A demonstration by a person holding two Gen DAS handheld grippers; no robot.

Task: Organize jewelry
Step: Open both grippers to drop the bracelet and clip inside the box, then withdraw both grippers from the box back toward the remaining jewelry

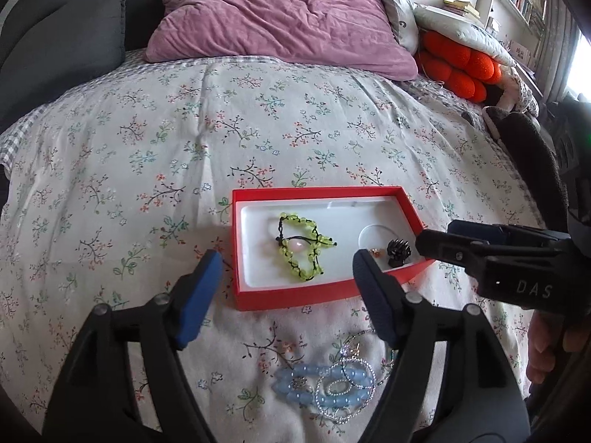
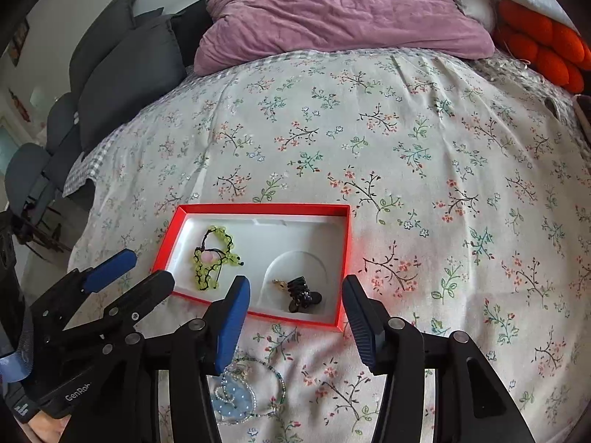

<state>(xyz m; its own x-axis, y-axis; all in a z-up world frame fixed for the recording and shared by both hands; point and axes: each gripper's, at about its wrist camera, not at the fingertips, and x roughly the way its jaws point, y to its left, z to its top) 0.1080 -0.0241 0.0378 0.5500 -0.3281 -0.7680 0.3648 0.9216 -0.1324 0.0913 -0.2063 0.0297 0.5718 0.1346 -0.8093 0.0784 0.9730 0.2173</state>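
Inside red box (image 1: 295, 297): green bead bracelet (image 1: 301, 245), black clip (image 1: 399, 253); both grippers' fingers spread, empty.

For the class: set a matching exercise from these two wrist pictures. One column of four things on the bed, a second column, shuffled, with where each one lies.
Things
1. green bead bracelet
2. black hair clip
3. blue bead bracelet
4. purple pillow

Places
A. at the head of the bed, beyond the red box
B. in the round hollow of the box
C. on the floral sheet, outside the box, nearest the grippers
D. in the wide part of the box's white tray

Pairs: 1-D, 2-B, 3-C, 4-A
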